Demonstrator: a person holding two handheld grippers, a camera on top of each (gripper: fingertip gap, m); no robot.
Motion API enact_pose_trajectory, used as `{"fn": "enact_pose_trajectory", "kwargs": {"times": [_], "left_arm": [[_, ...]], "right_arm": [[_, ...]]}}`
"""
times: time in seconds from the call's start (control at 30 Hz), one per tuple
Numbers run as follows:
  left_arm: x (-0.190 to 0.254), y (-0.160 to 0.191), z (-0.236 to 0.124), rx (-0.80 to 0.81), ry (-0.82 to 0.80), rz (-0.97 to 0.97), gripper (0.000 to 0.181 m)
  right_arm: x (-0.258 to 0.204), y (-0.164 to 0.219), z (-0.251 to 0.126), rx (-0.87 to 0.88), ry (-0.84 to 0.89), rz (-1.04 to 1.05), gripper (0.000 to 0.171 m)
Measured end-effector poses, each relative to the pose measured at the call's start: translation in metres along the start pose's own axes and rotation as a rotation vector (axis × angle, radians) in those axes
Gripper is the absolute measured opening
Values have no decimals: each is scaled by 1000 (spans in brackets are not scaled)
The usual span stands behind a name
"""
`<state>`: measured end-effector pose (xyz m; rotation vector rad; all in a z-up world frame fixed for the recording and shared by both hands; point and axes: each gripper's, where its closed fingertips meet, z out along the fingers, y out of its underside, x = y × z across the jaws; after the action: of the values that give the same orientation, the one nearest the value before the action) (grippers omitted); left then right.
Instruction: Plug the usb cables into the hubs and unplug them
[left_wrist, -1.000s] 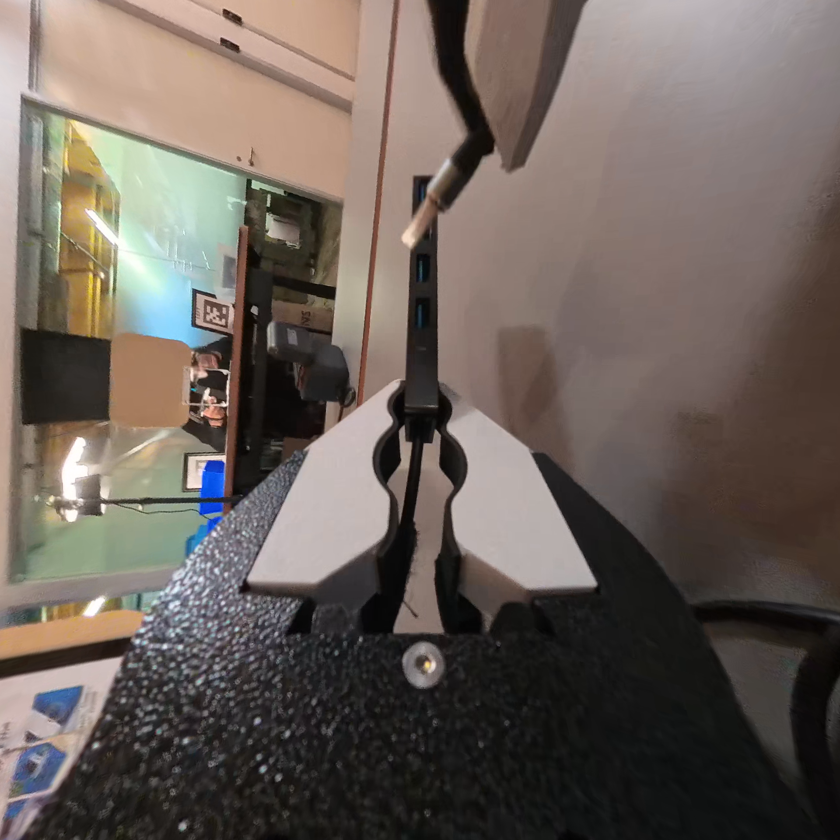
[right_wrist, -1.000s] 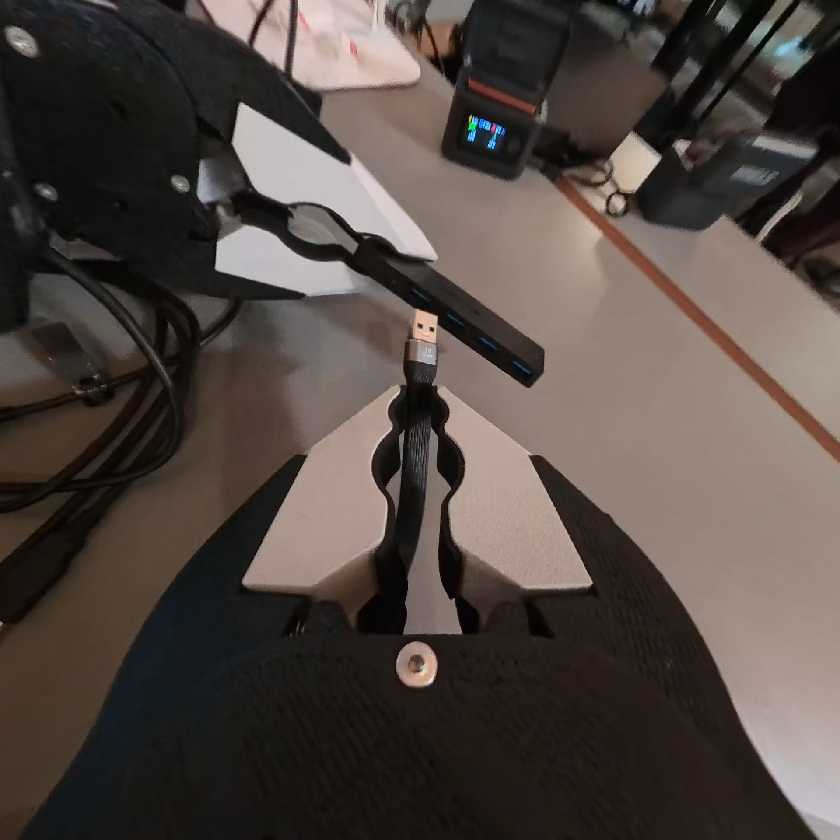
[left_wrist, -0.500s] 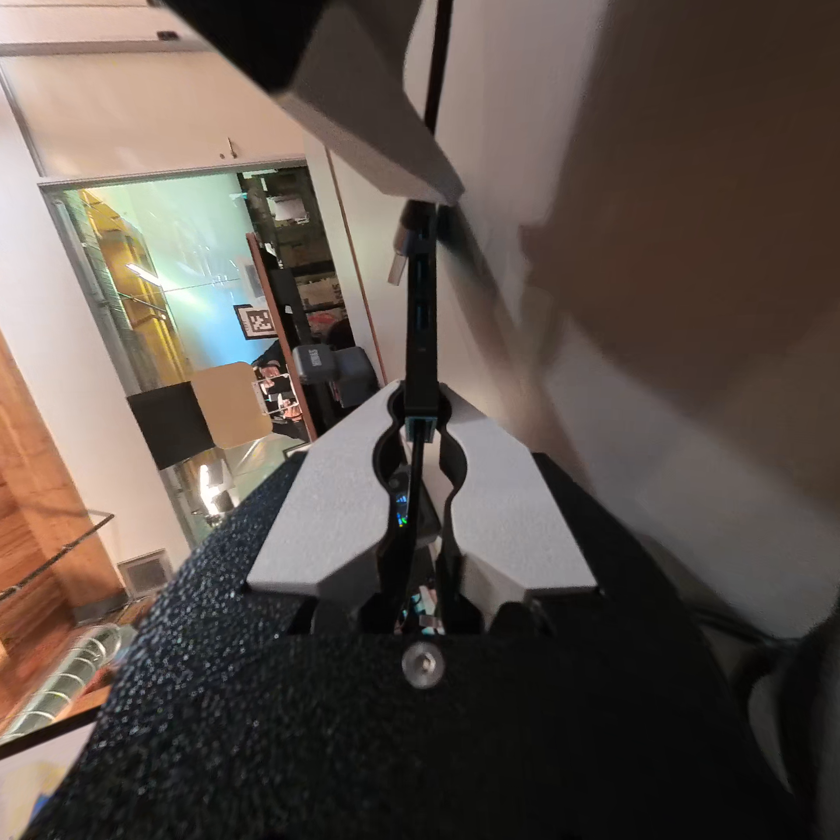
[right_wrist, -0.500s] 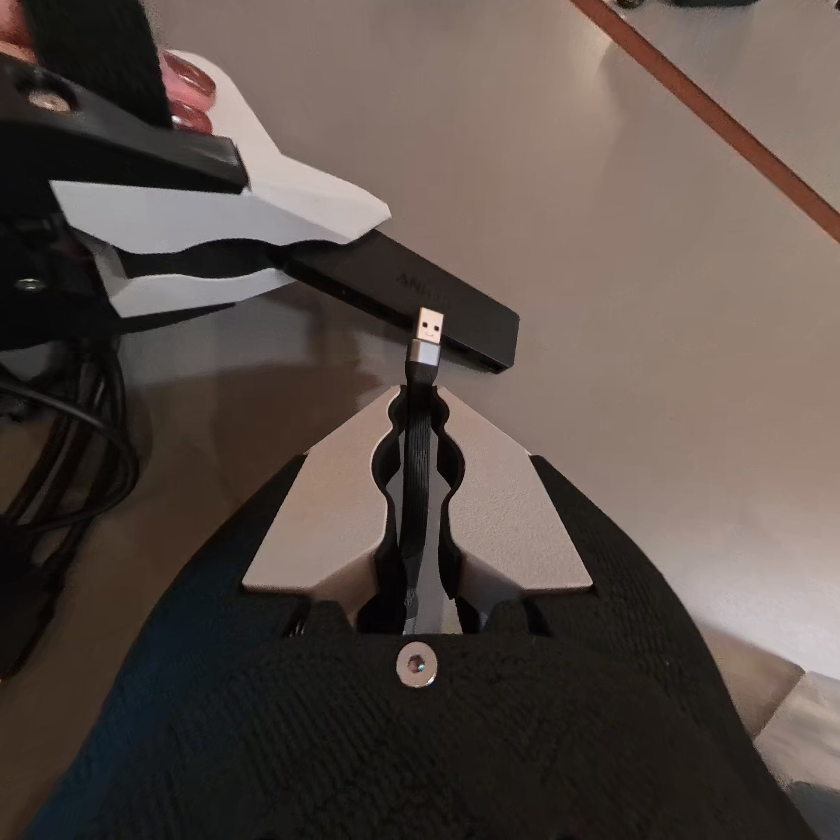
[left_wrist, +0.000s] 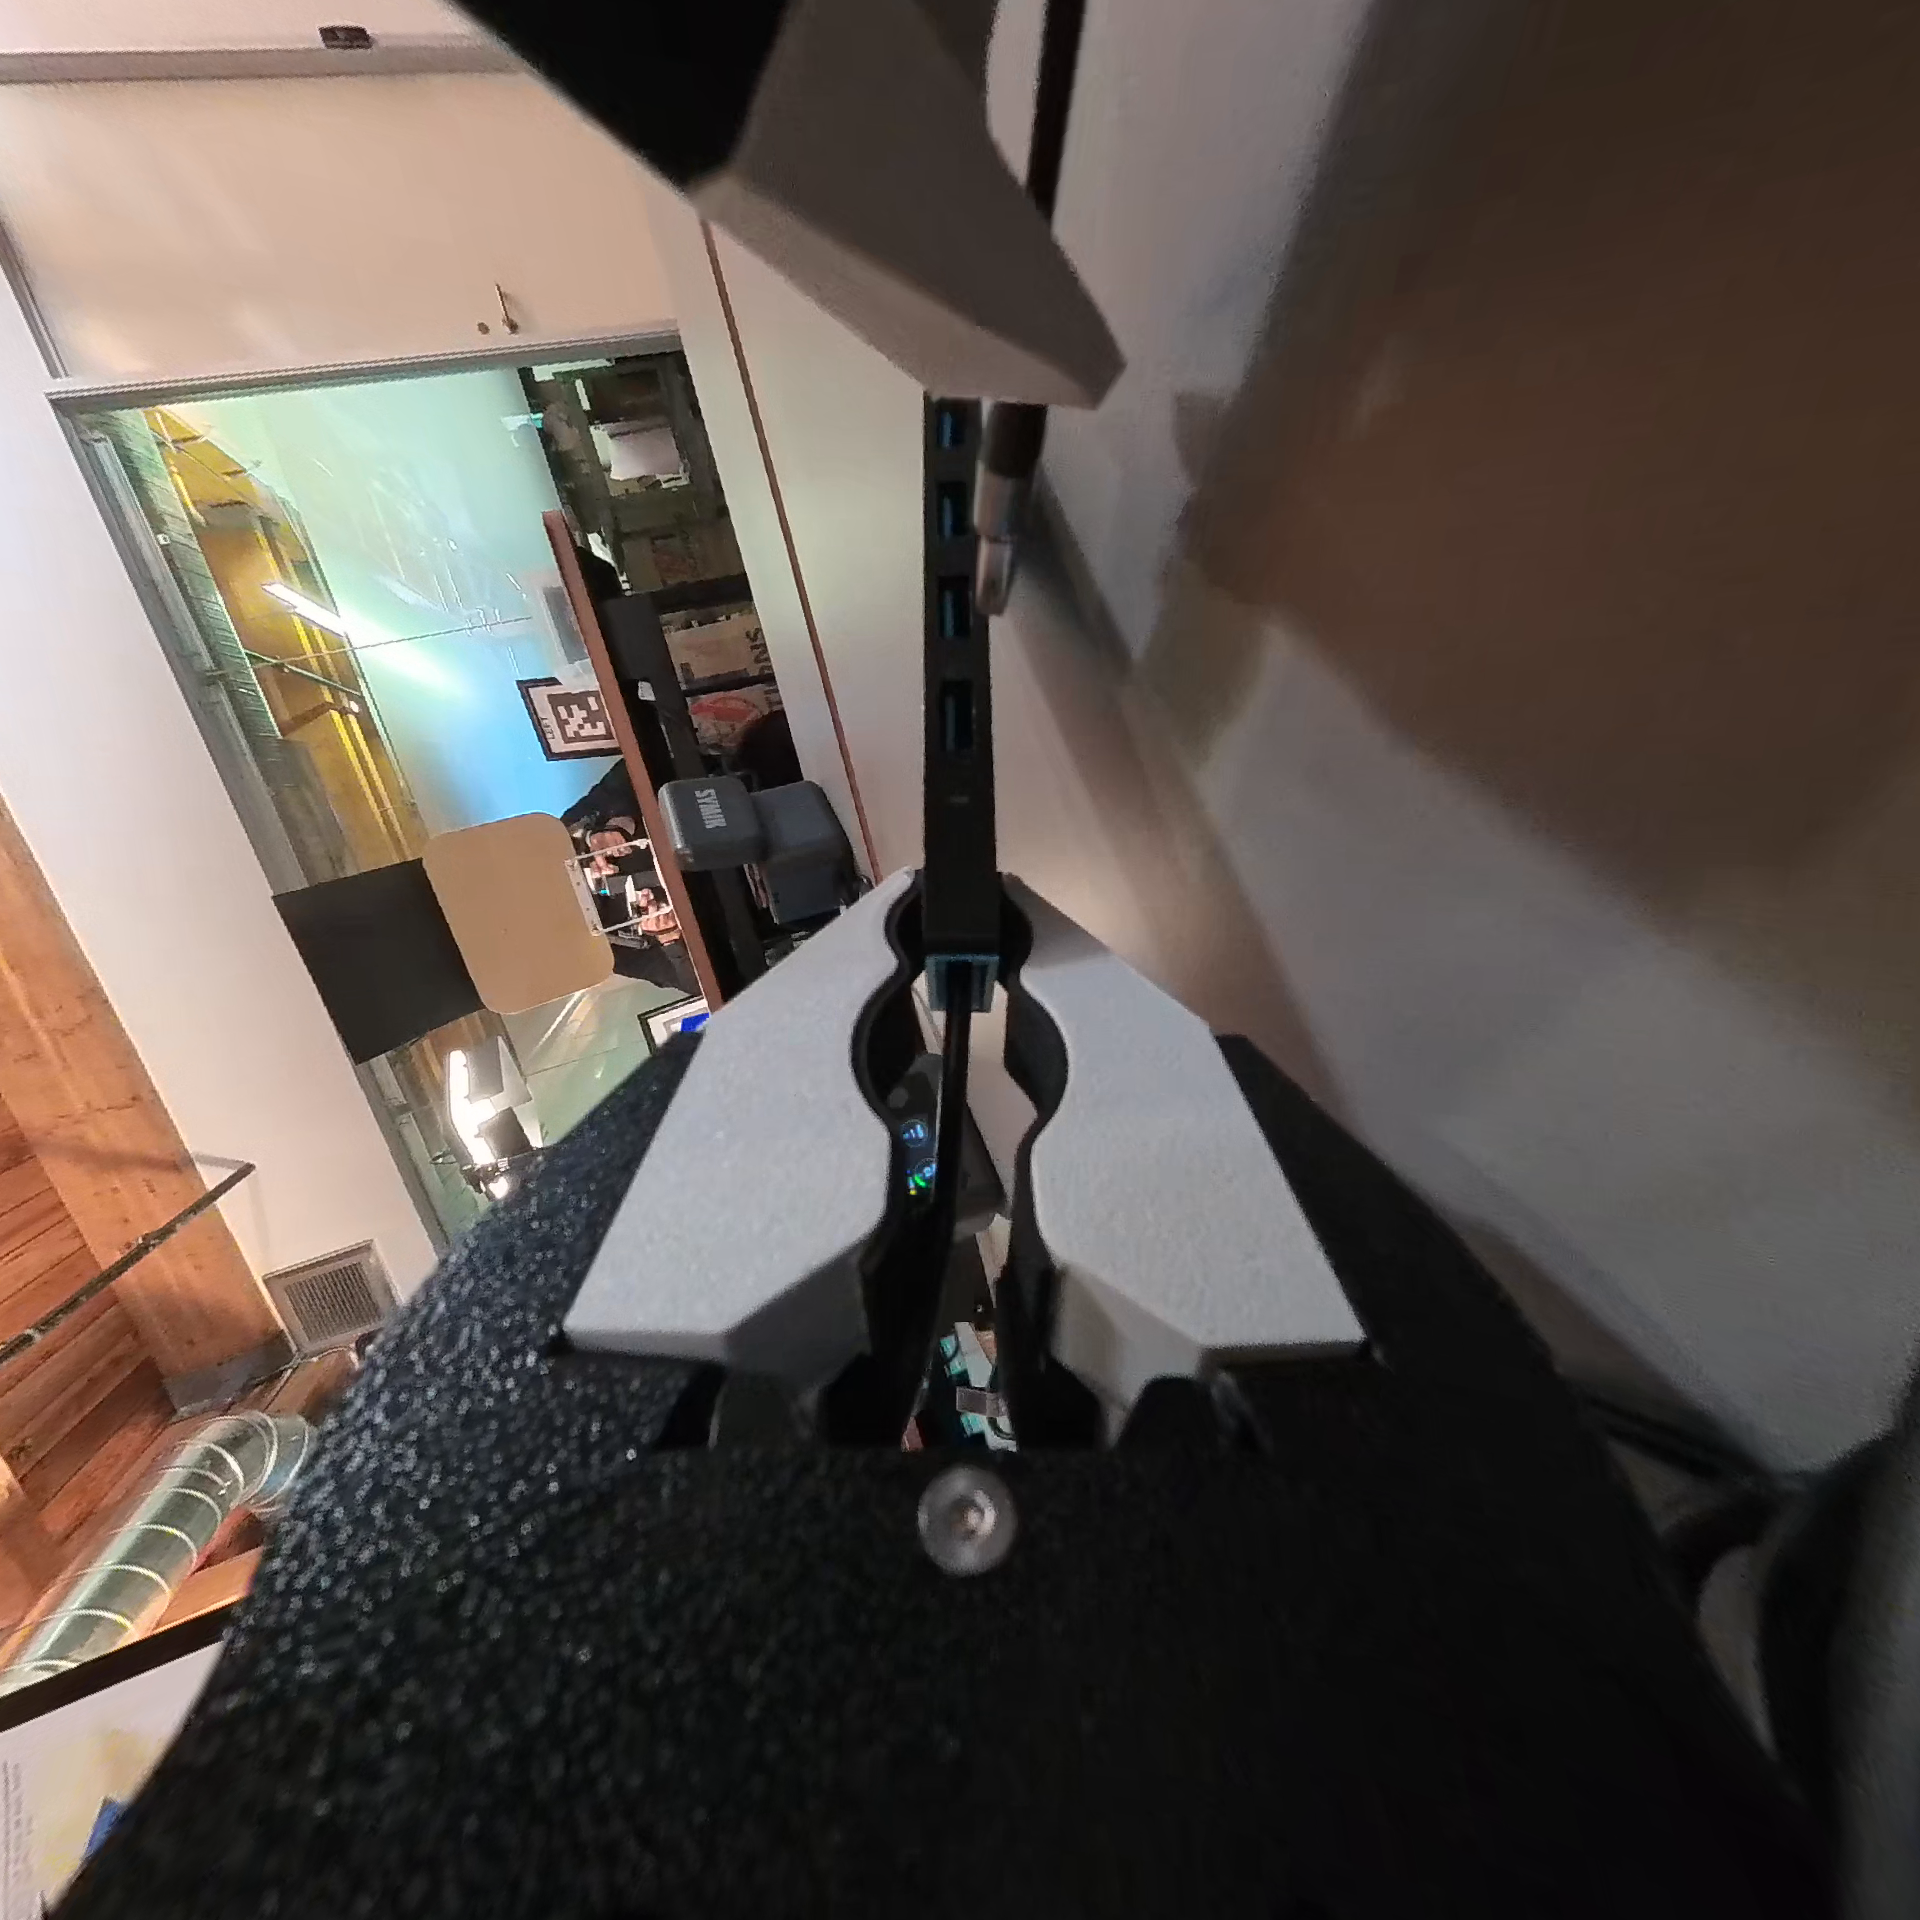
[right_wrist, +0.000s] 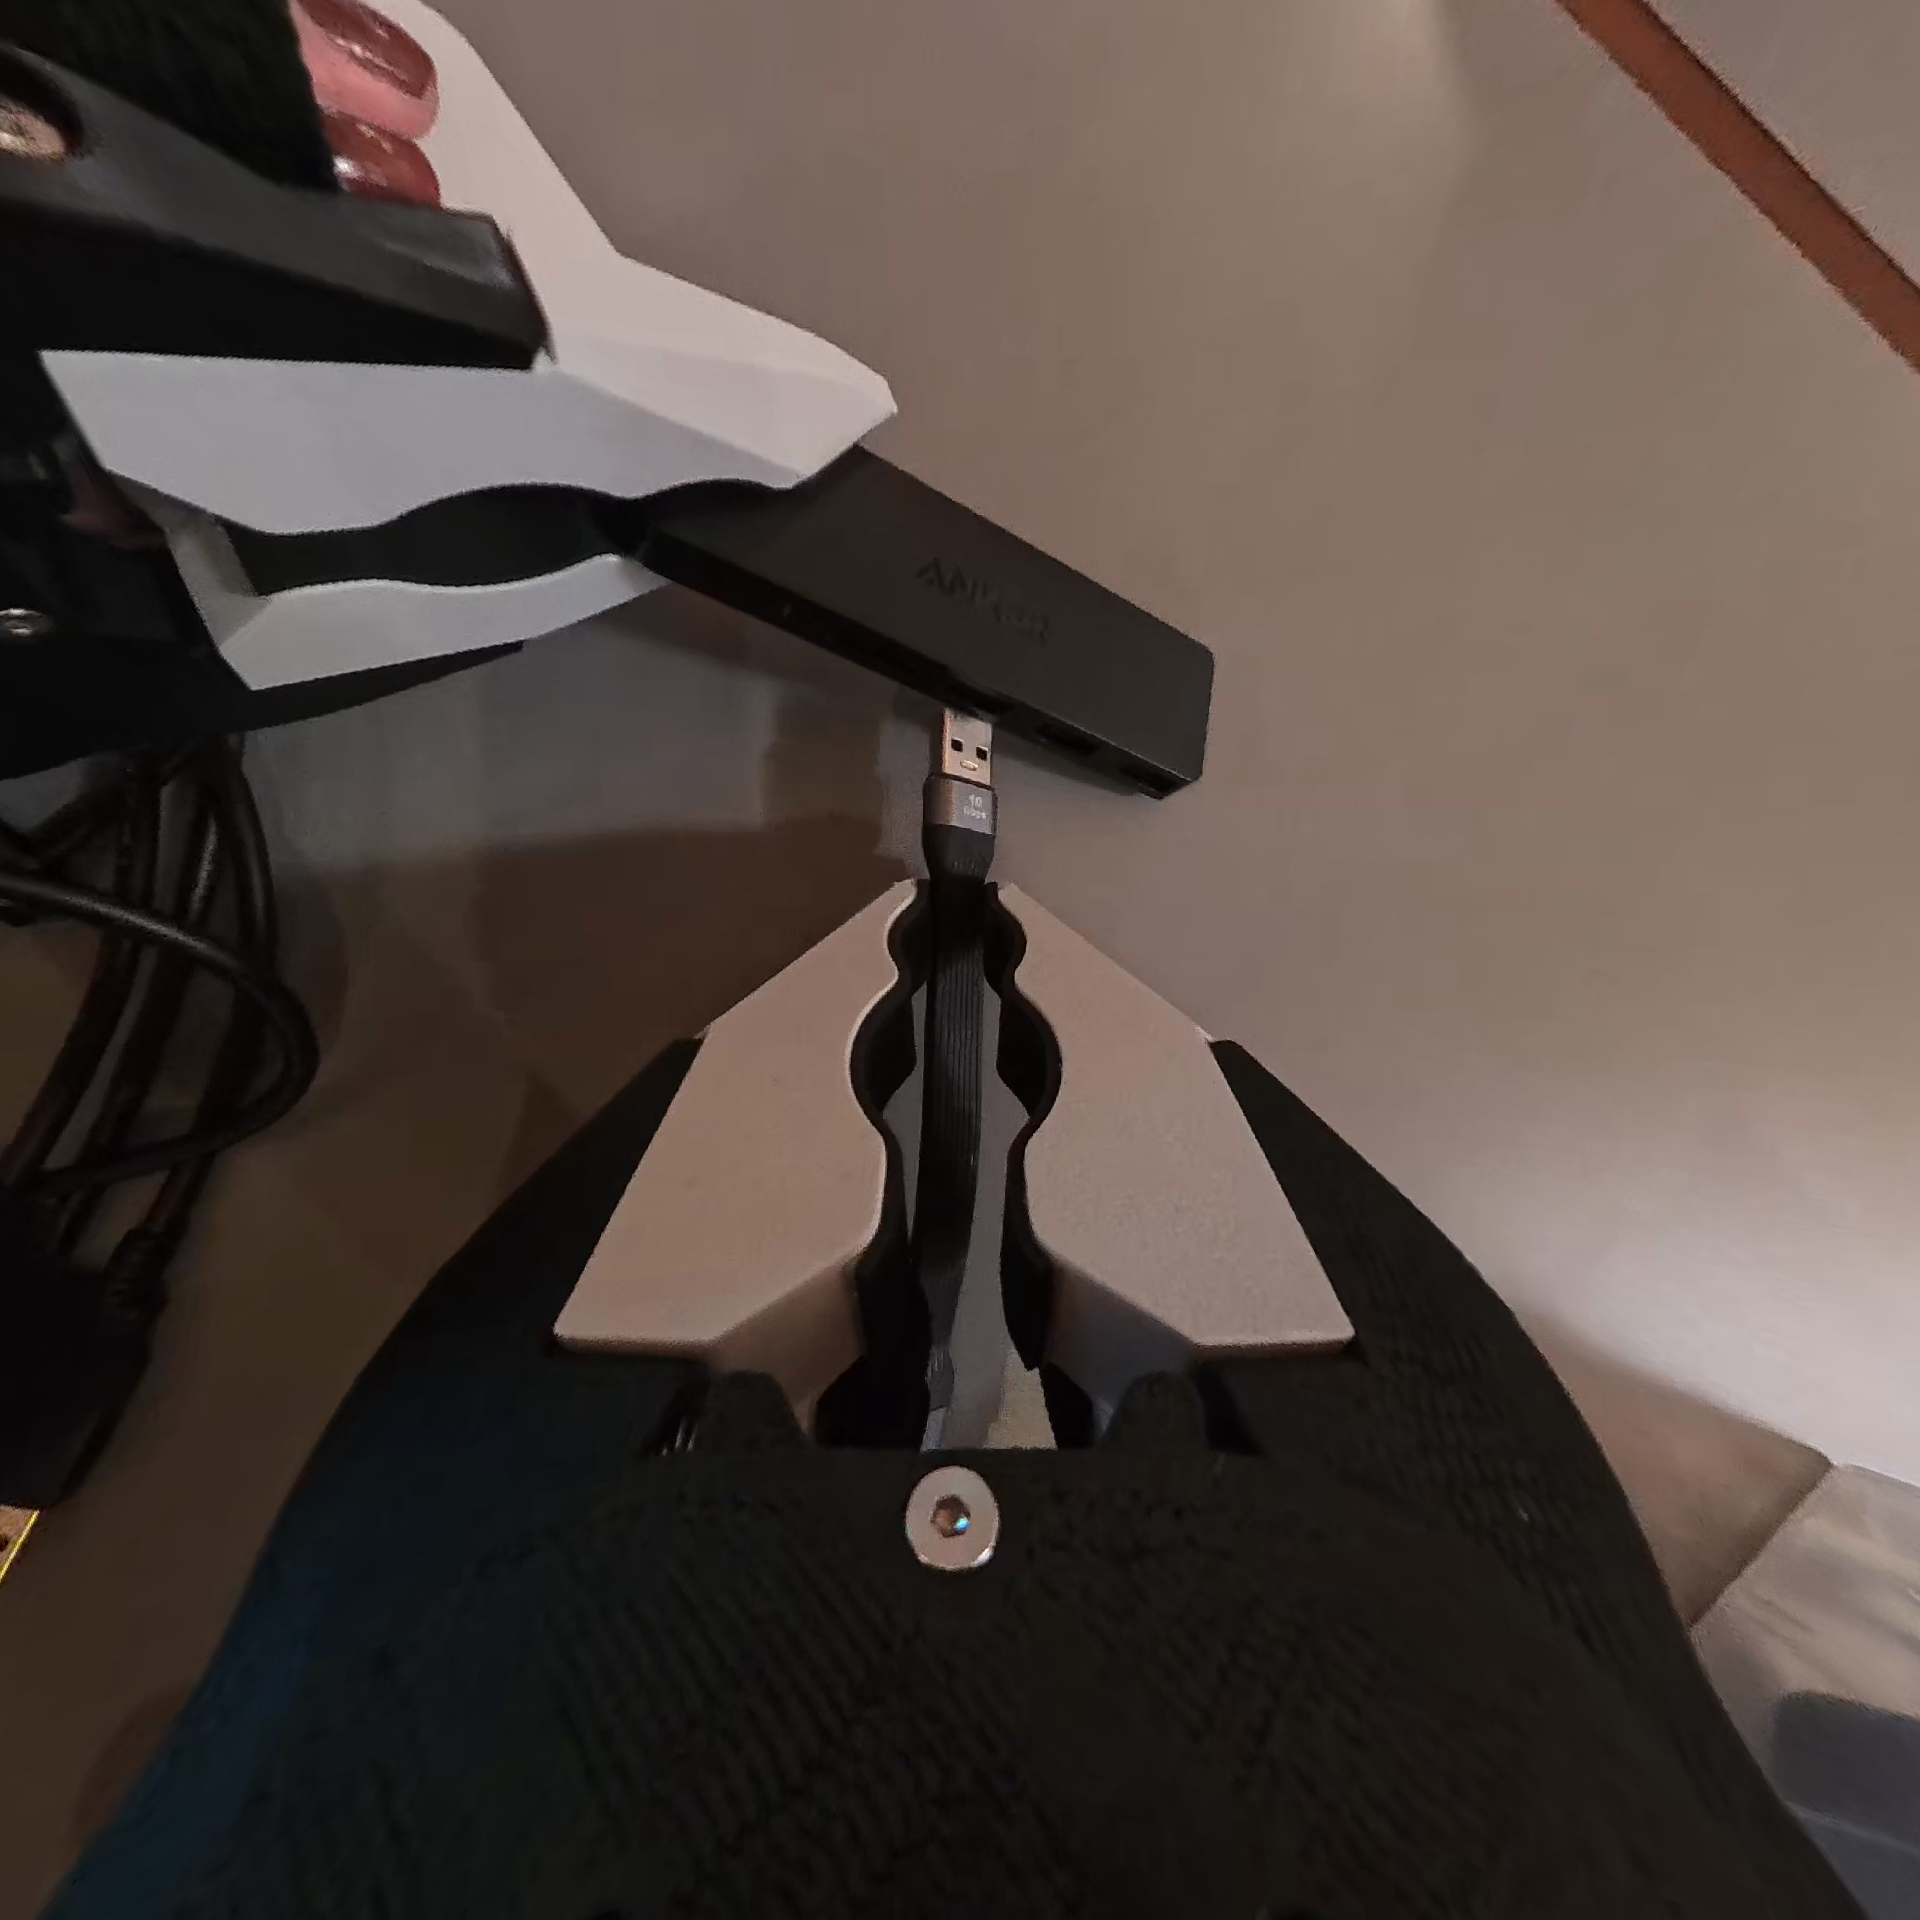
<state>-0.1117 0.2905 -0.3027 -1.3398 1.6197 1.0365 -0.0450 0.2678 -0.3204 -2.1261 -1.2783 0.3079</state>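
Hub (right_wrist: 935, 613), clenched endwise by left gripper (left_wrist: 961, 914), presents 4 ports; right gripper (right_wrist: 961, 894) pinches cable (right_wrist: 951, 1091) (plug (right_wrist: 966, 743) protruding) for insertion.

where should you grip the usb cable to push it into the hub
Grip the flat black cable just behind its metal plug, from the rear, pads on its broad faces, as the right gripper does: the plug sticks out stiff and straight at the hub.

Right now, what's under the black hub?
Under the slim black USB hub: the silver USB plug at its port edge and grey tabletop. Insertion depth is hidden.
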Motion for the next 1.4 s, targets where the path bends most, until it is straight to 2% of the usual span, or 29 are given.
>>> {"fn": "enact_pose_trajectory", "kwargs": {"times": [0.03,0.53,0.77,1.4], "left_arm": [[0,0,0,-1,0,1,8],[0,-1,1,1,-4,4,8],[0,-2,1,0,-2,6,9],[1,3,2,-38,15,-23,8]], "right_arm": [[0,-1,-1,2,5,-2,7],[1,-5,-4,0,61,-49,7],[1,-1,0,-59,133,-147,7],[6,-13,-2,44,135,-99,7]]}}
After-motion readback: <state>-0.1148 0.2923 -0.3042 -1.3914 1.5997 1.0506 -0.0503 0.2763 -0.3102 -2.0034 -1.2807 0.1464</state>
